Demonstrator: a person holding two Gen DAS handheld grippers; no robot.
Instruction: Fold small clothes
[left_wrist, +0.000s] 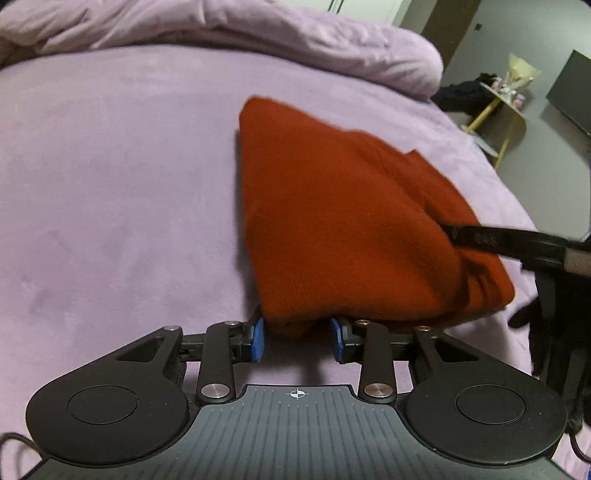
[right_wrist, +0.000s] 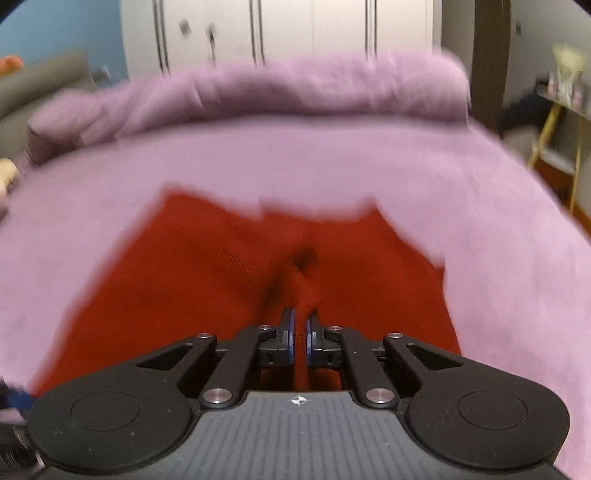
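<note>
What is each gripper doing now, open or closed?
Left gripper: open, jaws around a corner of the red garment.
Right gripper: closed on a pinch of the red garment.

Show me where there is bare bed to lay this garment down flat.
Bare lilac sheet lies left of the red garment, up to the bunched duvet. The garment's right side is crowded: the right hand-held gripper pinches it there, near the bed's edge.
</note>
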